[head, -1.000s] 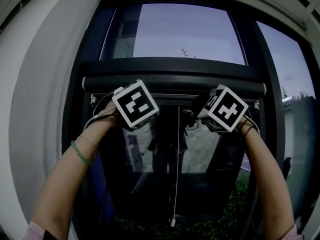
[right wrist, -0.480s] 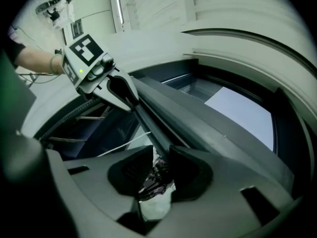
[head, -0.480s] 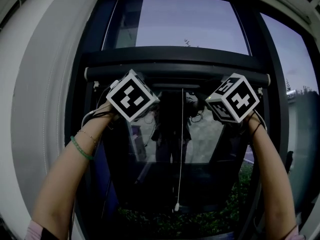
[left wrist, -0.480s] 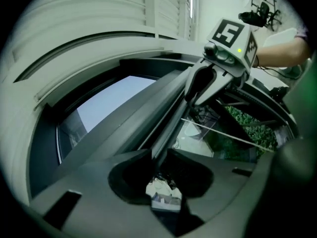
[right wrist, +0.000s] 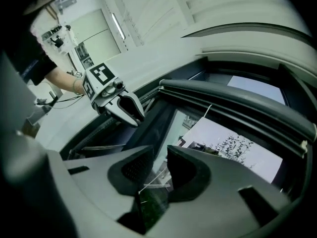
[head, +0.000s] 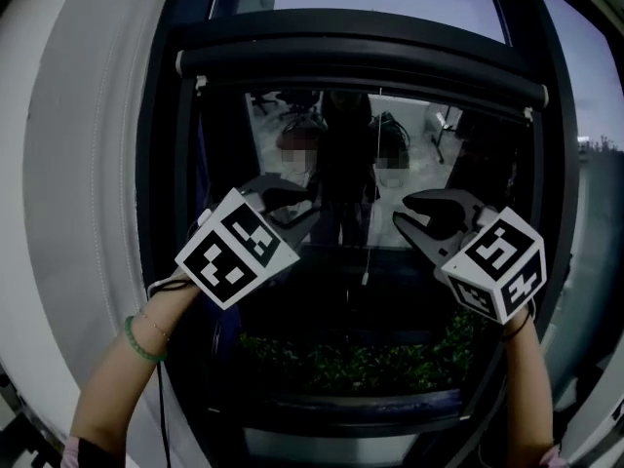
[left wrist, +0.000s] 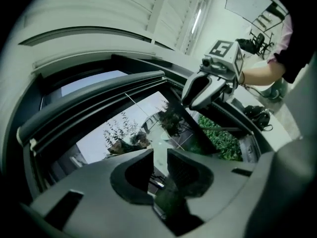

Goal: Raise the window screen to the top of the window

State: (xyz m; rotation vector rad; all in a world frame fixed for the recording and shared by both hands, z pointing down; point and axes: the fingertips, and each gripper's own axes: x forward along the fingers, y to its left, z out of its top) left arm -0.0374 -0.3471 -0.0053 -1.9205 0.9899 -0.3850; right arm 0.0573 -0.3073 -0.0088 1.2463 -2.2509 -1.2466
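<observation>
The window screen's dark roller bar point(head: 361, 64) runs across the top of the dark-framed window; it also shows as the roller bar point(left wrist: 94, 103) and the roller bar point(right wrist: 233, 100). A thin pull cord point(head: 373, 164) hangs from its middle. My left gripper point(head: 297, 211) is well below the bar, at the left, open and holding nothing. My right gripper point(head: 414, 220) is level with it at the right, also open and empty. In the left gripper view my left gripper point(left wrist: 160, 157) shows a narrow empty gap; my right gripper point(right wrist: 160, 165) shows the same.
A white curved window surround point(head: 88, 213) borders the left side. The lower frame rail point(head: 351, 403) crosses below, with a green hedge point(head: 361, 359) outside. The glass reflects a person and a room. White slats point(left wrist: 163, 14) sit above the window.
Both grippers were up at the screen's bar; they have come off it and dropped well below. The bar now sits higher, near the top of the window.
</observation>
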